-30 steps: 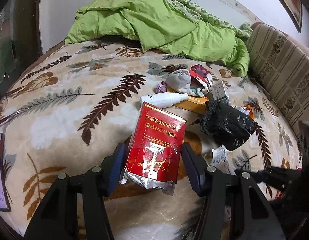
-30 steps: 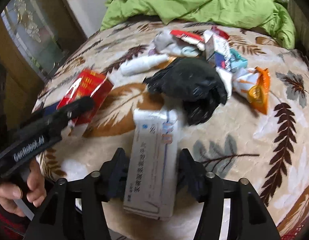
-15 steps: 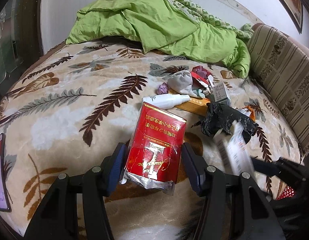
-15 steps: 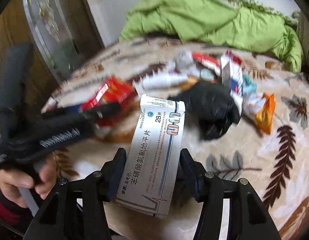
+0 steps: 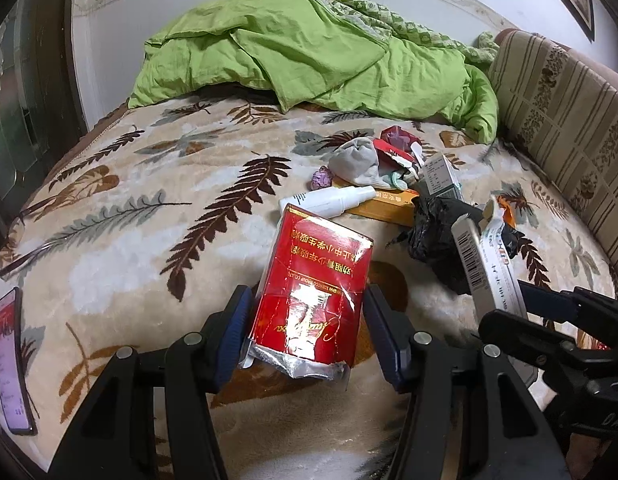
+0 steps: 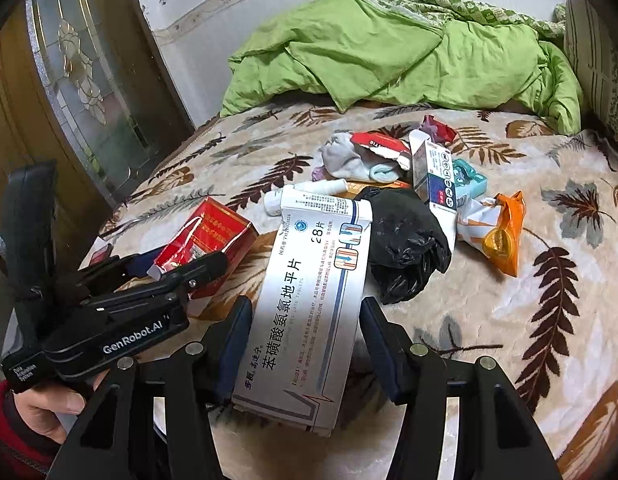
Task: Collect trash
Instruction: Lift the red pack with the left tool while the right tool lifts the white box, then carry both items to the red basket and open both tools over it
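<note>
Fingers [image 5: 235,322] clamp red cigarette pack [image 5: 313,288]; others [image 6: 239,330] white medicine box [image 6: 309,304].

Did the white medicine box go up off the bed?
Yes. The white medicine box, clamped in the right gripper, has lifted; its top now overlaps the black bag.

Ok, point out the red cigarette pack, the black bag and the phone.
red cigarette pack [image 5: 309,292], left wrist view, front face.
black bag [image 6: 405,244], right wrist view, crumpled middle.
phone [image 5: 11,364], left wrist view, screen.

Blanket's [image 5: 121,216] left half lies open; black bag [image 6: 405,240] and boxes crowd right.
</note>
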The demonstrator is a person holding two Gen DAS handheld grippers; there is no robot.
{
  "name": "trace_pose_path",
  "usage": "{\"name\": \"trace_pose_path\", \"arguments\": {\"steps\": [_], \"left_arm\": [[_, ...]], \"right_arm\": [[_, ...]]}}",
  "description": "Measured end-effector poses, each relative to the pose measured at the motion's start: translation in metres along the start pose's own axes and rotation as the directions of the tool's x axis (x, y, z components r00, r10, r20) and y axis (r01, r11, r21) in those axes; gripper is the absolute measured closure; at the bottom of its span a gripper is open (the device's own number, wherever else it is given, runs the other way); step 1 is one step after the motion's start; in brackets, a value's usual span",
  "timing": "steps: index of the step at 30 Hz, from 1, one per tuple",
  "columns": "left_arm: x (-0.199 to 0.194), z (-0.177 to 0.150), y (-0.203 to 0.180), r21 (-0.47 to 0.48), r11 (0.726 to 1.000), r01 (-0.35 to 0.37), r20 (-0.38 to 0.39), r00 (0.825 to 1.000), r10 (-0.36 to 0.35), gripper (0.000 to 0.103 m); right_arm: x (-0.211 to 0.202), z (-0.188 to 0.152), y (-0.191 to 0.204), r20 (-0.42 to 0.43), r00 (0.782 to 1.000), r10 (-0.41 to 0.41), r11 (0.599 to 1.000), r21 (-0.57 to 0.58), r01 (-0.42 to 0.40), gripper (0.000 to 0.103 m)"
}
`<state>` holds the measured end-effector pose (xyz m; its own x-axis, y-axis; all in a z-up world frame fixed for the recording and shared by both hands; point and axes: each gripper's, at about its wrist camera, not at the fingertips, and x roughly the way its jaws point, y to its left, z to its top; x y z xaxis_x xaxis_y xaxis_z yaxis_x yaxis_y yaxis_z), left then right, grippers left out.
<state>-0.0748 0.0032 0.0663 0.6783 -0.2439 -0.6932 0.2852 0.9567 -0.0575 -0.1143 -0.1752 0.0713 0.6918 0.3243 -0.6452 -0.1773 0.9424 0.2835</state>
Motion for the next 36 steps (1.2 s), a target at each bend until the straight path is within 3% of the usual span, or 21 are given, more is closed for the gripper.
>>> {"name": "trace_pose_path", "arguments": {"steps": [6, 16, 20, 24, 30, 36], "left_arm": [[-0.002, 0.000, -0.003, 0.022, 1.000, -0.019, 0.014, 1.000, 0.019, 0.047], [-0.017, -0.003, -0.016, 0.082, 0.995, -0.055, 0.070, 0.996, 0.049, 0.047], [-0.029, -0.008, -0.032, 0.100, 0.994, 0.038, 0.050, 0.998, -0.043, 0.047], [-0.043, -0.012, -0.063, 0.154, 0.978, 0.141, 0.029, 0.989, -0.147, 0.047], [-0.068, -0.005, -0.131, 0.239, 0.920, 0.312, -0.008, 0.948, -0.319, 0.047], [-0.086, -0.007, -0.222, 0.353, 0.808, 0.472, -0.101, 0.878, -0.468, 0.046]], "right_arm": [[-0.009, 0.000, -0.002, 0.033, 0.998, 0.048, 0.998, 0.027, -0.049, 0.044], [-0.031, -0.007, -0.015, 0.062, 0.997, 0.042, 0.993, 0.110, -0.049, 0.044], [-0.057, -0.018, -0.027, 0.068, 0.997, 0.040, 0.984, 0.171, -0.051, 0.044], [-0.095, -0.029, -0.042, 0.087, 0.996, 0.016, 0.973, 0.226, -0.036, 0.044], [-0.172, -0.050, -0.078, 0.150, 0.984, -0.098, 0.948, 0.316, 0.047, 0.044], [-0.250, -0.092, -0.138, 0.171, 0.948, -0.270, 0.870, 0.466, 0.163, 0.044]]}}
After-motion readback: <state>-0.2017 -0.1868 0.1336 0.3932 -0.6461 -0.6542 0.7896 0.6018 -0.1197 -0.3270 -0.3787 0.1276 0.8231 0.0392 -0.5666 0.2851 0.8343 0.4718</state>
